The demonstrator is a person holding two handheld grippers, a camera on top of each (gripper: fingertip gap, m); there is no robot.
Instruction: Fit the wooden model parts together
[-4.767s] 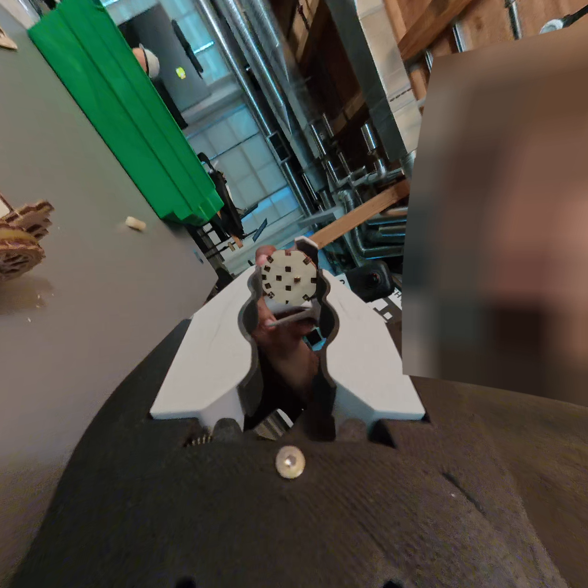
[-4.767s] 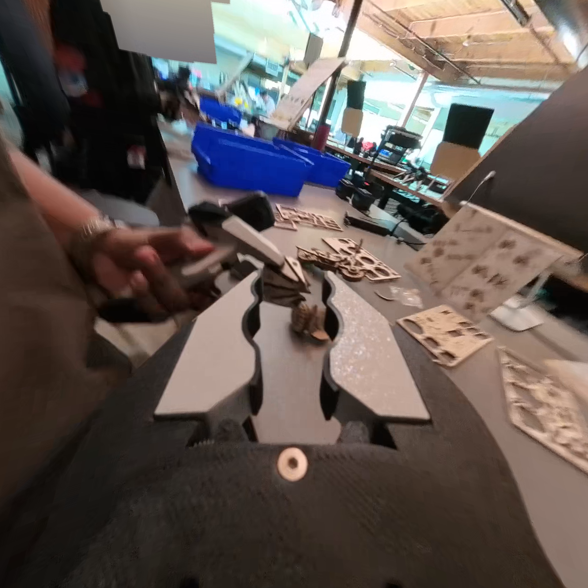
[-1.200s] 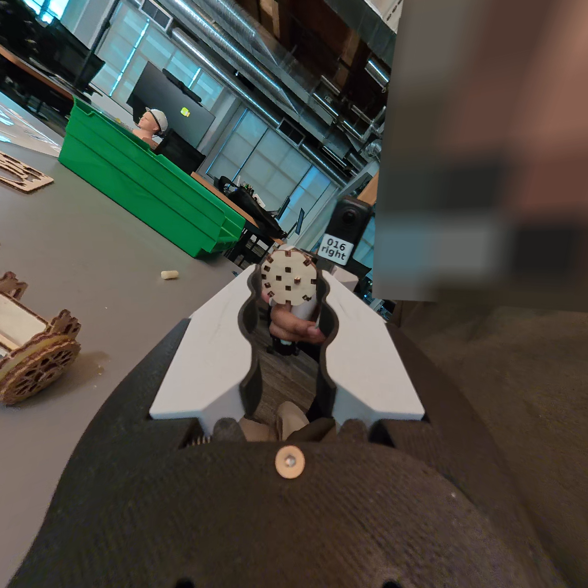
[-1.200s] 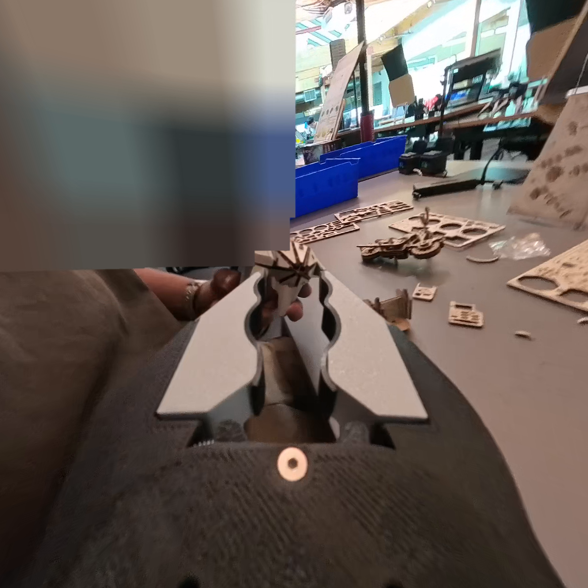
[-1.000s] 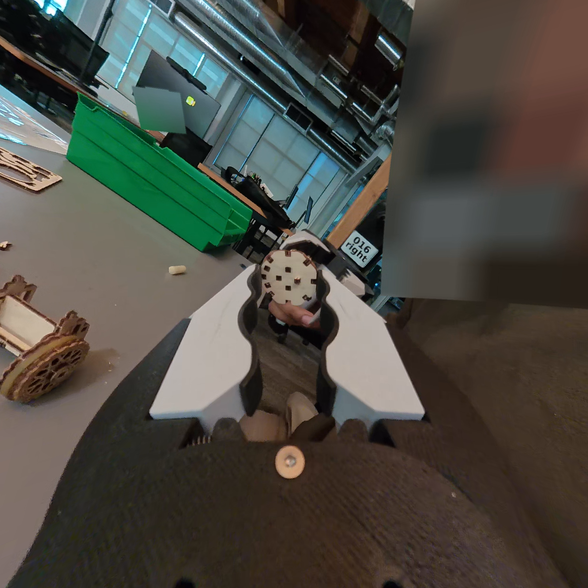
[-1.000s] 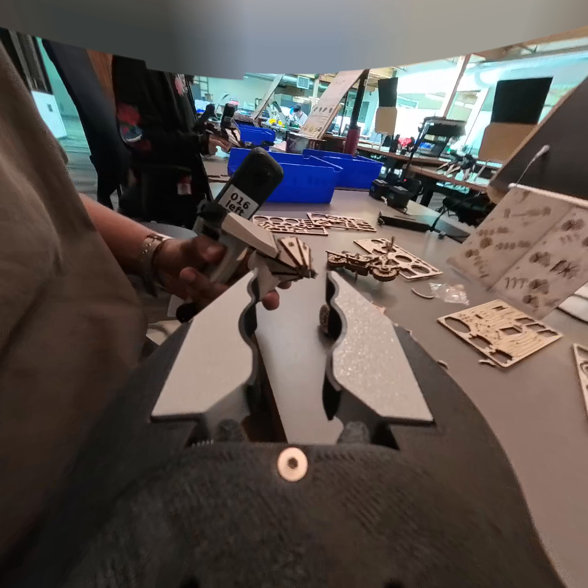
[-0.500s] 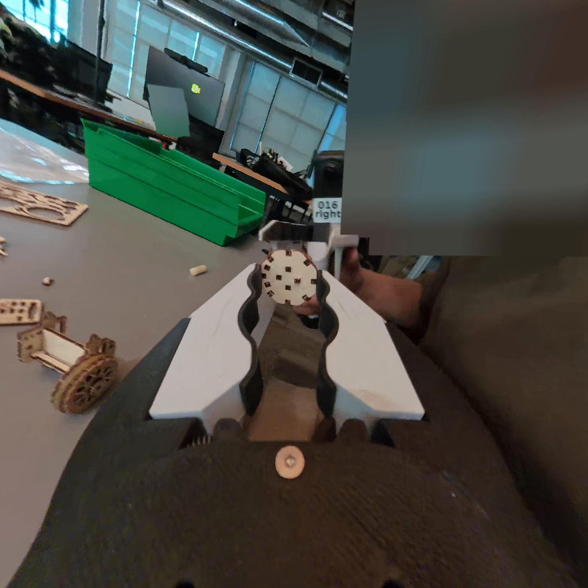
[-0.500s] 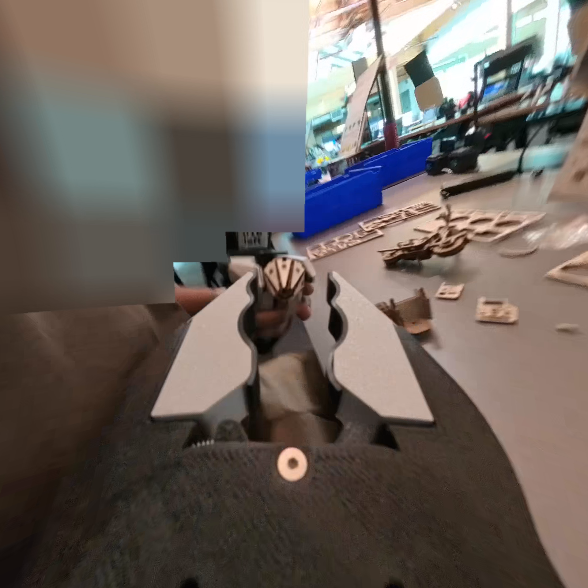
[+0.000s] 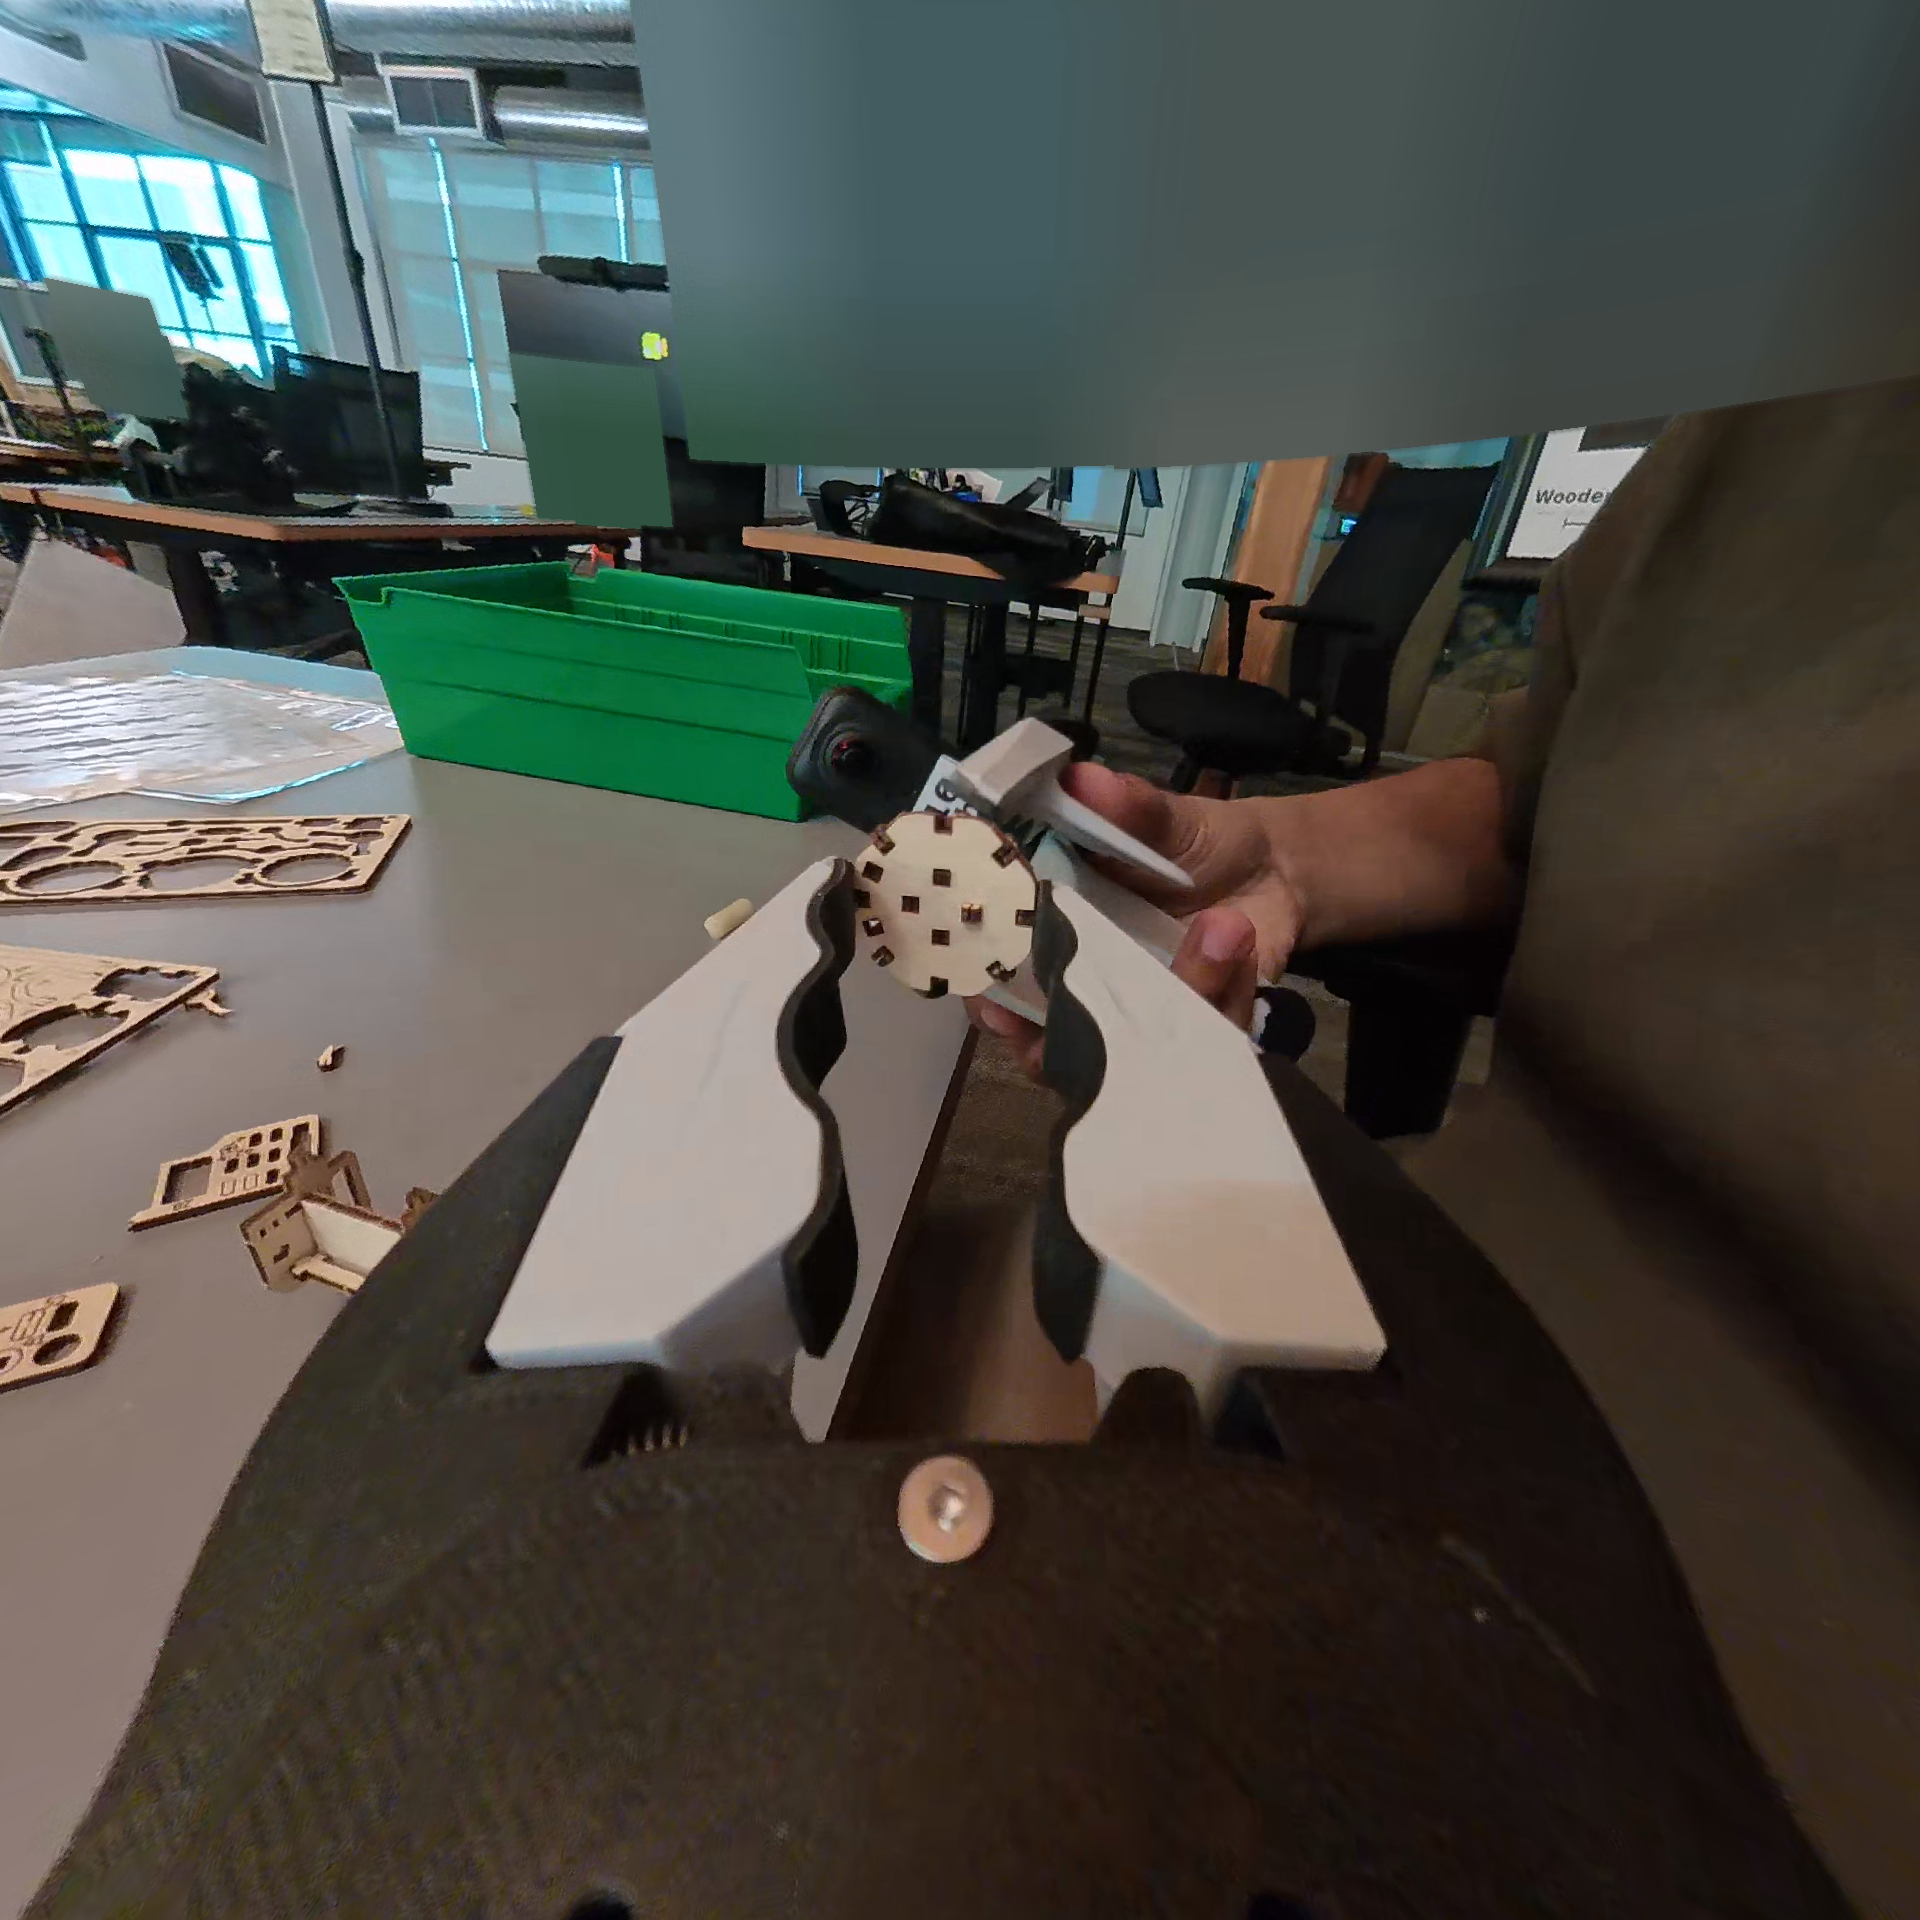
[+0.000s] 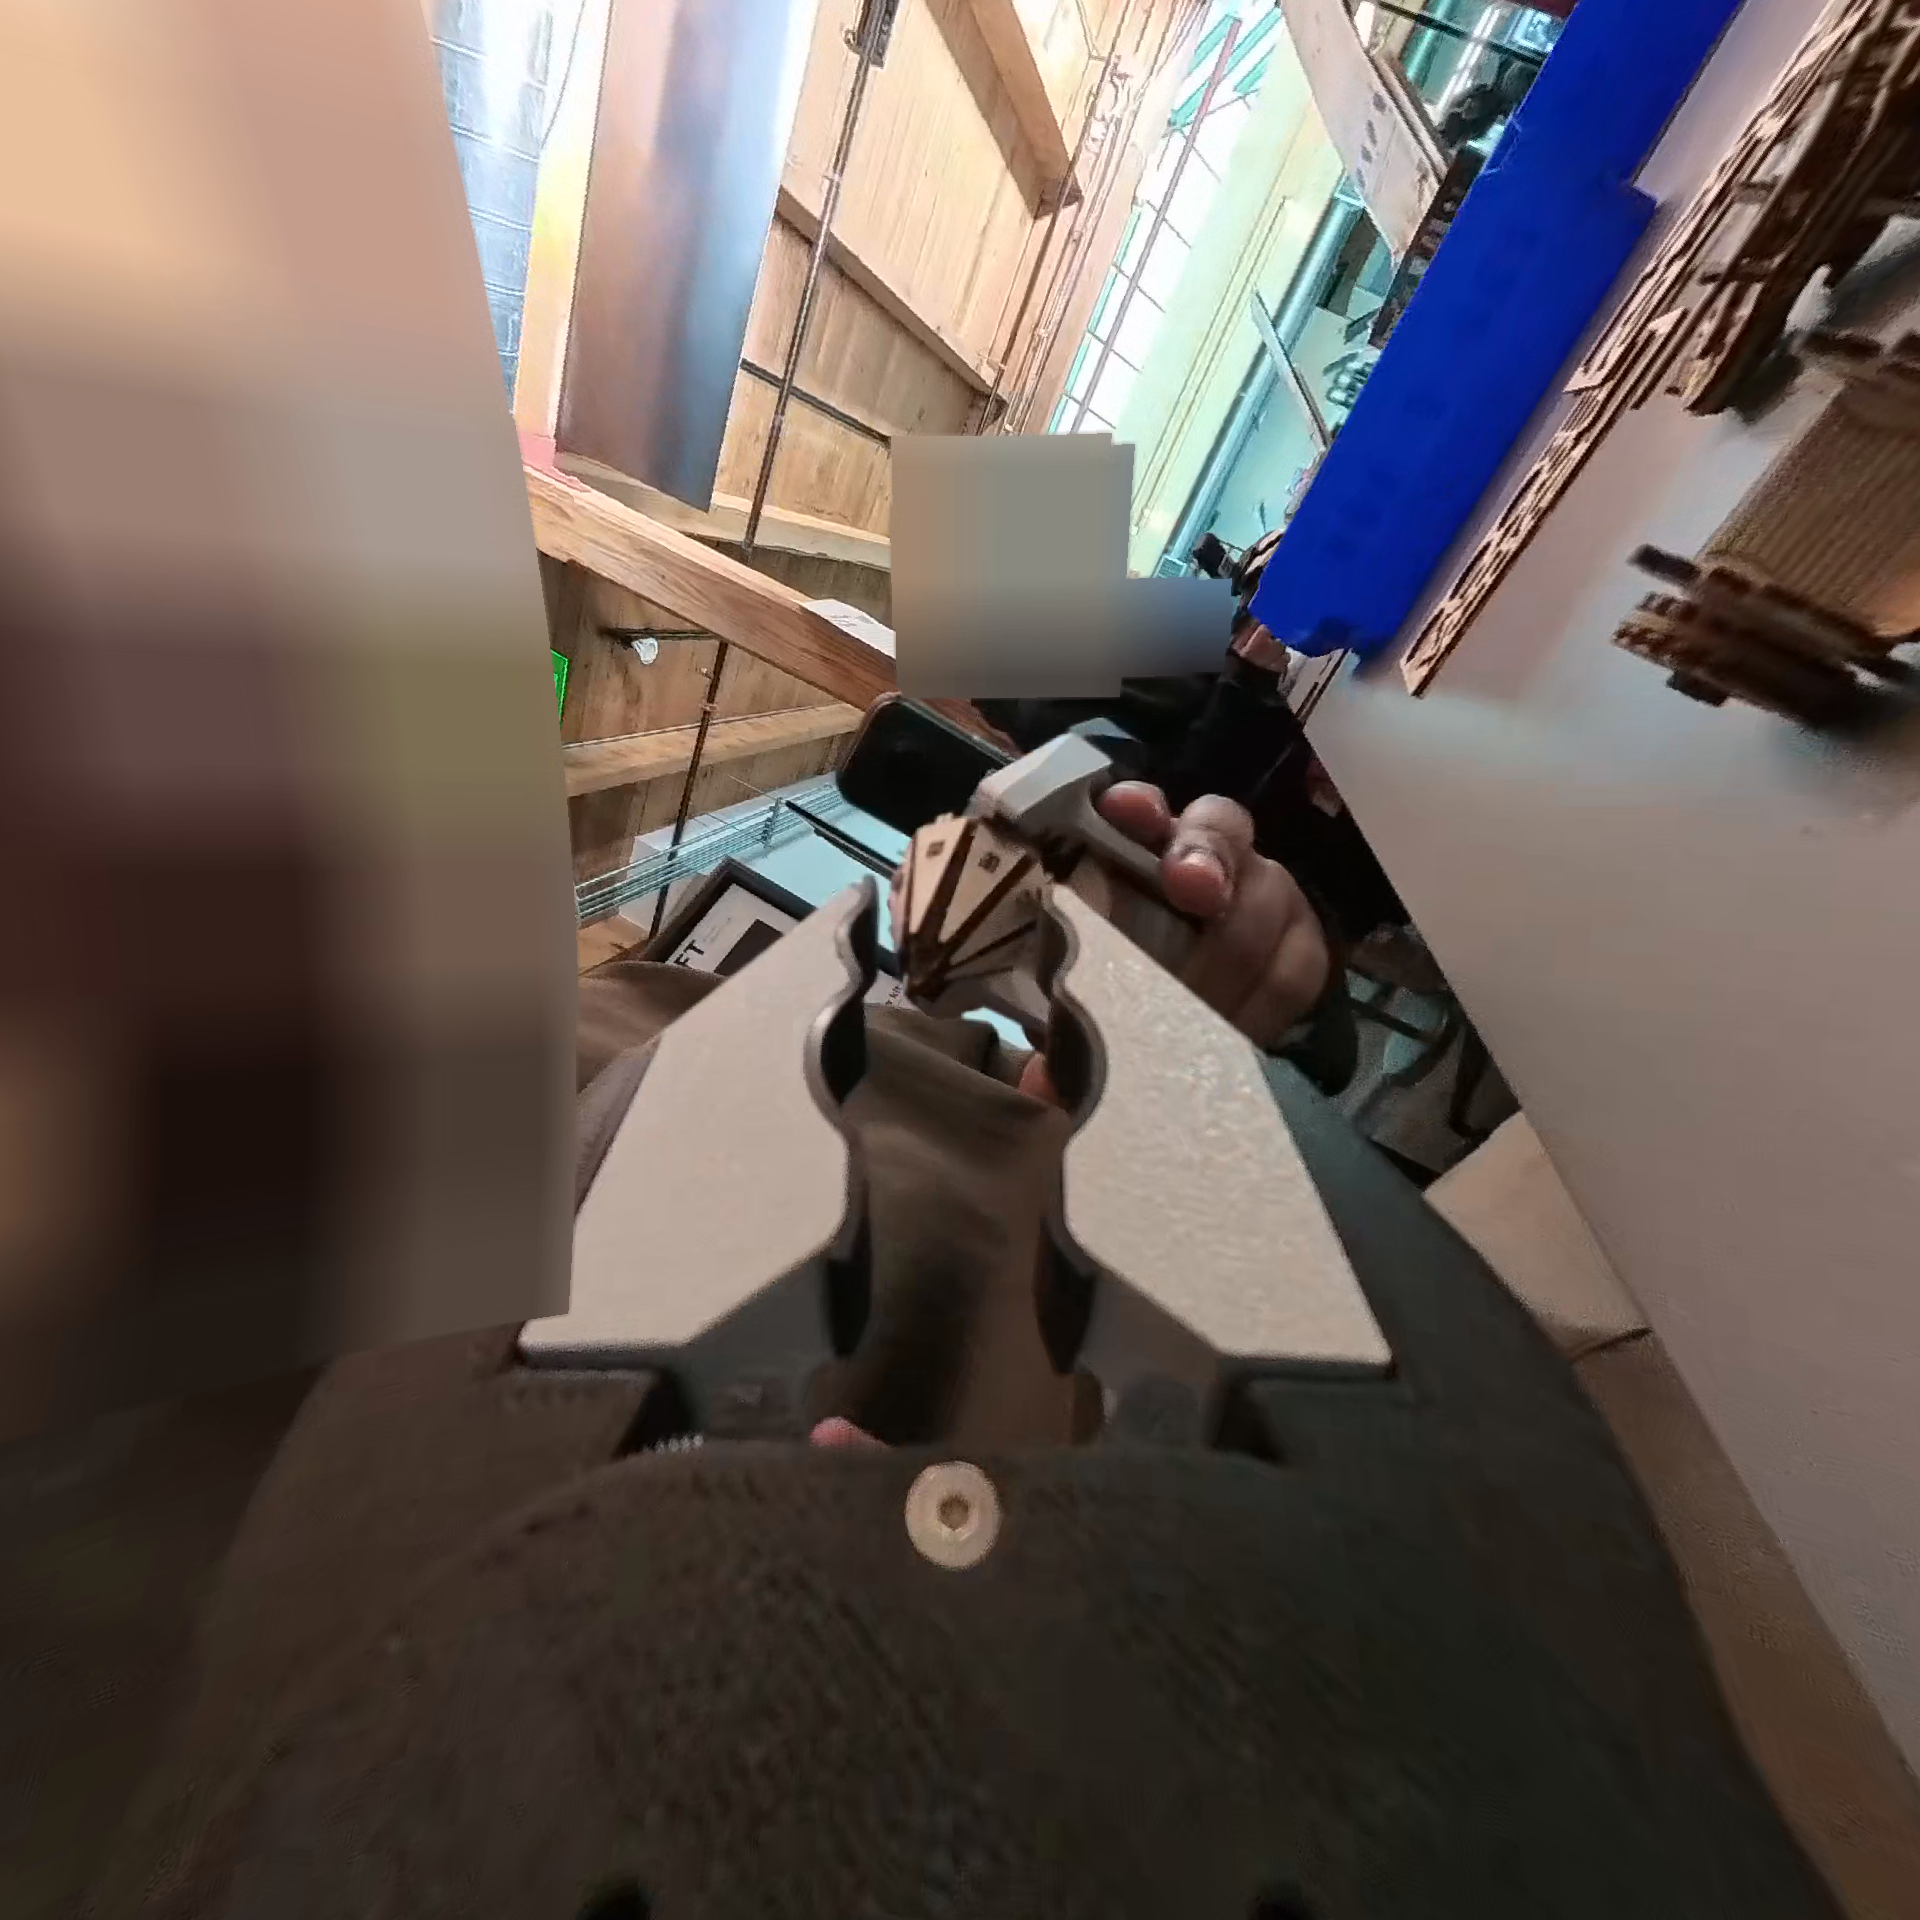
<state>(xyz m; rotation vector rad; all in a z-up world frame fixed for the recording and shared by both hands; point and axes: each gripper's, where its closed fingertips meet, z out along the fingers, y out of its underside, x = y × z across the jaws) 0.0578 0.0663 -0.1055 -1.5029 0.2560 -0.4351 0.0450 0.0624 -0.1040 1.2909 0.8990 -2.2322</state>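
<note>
My left gripper [image 9: 940, 920] is shut on a small wooden model part [image 9: 943, 902], held in the air off the table's edge. In the left wrist view the part shows a pale round end plate with square slots. In the right wrist view it [image 10: 971, 899] shows ribbed, cone-like sides. My right gripper [image 10: 956, 935] is open and faces the left one, its fingertips on either side of the part's ribbed end. Whether they touch it is unclear. The right gripper [image 9: 1081, 831] shows just behind the disc, held by a hand [image 9: 1236, 883]. The left gripper's finger [image 10: 1049, 790] shows behind the part.
The grey table [image 9: 520, 935] carries cut-out wooden sheets [image 9: 197, 857], a small boxy wooden assembly [image 9: 312, 1242], loose flat pieces [image 9: 229, 1169] and a green bin [image 9: 623, 675]. In the tilted right wrist view a blue bin [image 10: 1455, 364] and wooden assemblies [image 10: 1766, 582] lie on the table. My left and right fingertips are right by each other.
The two grippers have come closer, tip to tip, with the part now between the right fingertips. The right wrist view has rolled, so the table now stands at its right. The left grip is unchanged.
</note>
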